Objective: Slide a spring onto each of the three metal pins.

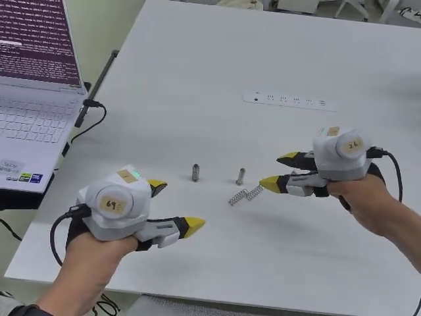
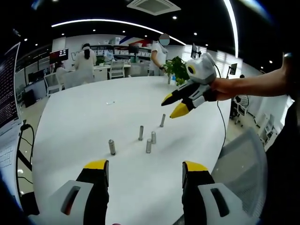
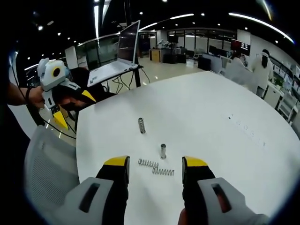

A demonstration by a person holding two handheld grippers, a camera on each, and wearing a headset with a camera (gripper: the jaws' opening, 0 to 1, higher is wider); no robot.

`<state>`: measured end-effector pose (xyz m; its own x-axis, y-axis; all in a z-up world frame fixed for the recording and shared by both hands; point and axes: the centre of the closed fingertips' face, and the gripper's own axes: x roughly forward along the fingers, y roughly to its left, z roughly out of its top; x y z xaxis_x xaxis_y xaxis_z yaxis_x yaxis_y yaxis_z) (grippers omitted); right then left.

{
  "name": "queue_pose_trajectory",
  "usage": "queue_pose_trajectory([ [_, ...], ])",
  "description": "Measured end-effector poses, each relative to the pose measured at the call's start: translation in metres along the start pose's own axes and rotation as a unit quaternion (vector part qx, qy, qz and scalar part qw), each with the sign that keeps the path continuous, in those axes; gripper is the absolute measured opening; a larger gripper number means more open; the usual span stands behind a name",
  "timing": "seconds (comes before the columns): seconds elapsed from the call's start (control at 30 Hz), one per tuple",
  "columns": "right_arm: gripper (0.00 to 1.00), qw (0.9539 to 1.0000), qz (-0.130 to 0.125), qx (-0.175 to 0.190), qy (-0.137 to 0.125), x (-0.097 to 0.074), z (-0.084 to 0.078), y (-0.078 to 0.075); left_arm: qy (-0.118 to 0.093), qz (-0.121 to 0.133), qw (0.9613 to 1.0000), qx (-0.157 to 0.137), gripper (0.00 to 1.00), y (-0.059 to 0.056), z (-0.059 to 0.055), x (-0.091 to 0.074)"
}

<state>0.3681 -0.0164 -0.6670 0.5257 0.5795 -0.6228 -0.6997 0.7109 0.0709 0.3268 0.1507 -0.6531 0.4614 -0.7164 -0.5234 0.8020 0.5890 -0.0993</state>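
Observation:
One metal pin (image 1: 195, 172) stands upright with a spring on it, also seen as the pin with spring (image 2: 112, 146) (image 3: 141, 125). A bare pin (image 1: 241, 176) (image 3: 163, 151) (image 2: 141, 132) stands to its right. Two loose springs (image 1: 245, 194) (image 3: 156, 167) (image 2: 150, 141) lie just in front of the bare pin. Another bare pin (image 2: 162, 120) stands further off, under the right gripper. My right gripper (image 1: 276, 171) (image 3: 154, 164) hovers open over the springs. My left gripper (image 1: 176, 206) (image 2: 145, 166) is open and empty, near the table's front edge.
A white power strip (image 1: 289, 101) lies on the white table (image 1: 197, 79) behind the pins. An open laptop (image 1: 33, 99) (image 3: 119, 56) sits at the far left, with a black cable (image 1: 92, 122) trailing beside it. People stand at desks in the background.

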Motion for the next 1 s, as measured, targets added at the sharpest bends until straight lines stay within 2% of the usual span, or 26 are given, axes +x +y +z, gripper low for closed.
queue_pose_trajectory([
  [0.63,0.5,0.998,-0.036,0.047,-0.02,-0.04,-0.029,-0.004,0.001,-0.006,1.0,0.003,0.59,0.0,0.008,0.01],
  [0.8,0.51,0.9969,-0.047,0.058,-0.025,-0.051,-0.042,-0.005,0.003,-0.007,1.0,0.005,0.59,-0.002,0.012,0.013],
  [1.0,0.54,0.9961,-0.049,0.068,-0.027,-0.06,-0.053,0.003,0.007,-0.006,0.9999,0.008,0.59,-0.002,0.013,0.017],
])
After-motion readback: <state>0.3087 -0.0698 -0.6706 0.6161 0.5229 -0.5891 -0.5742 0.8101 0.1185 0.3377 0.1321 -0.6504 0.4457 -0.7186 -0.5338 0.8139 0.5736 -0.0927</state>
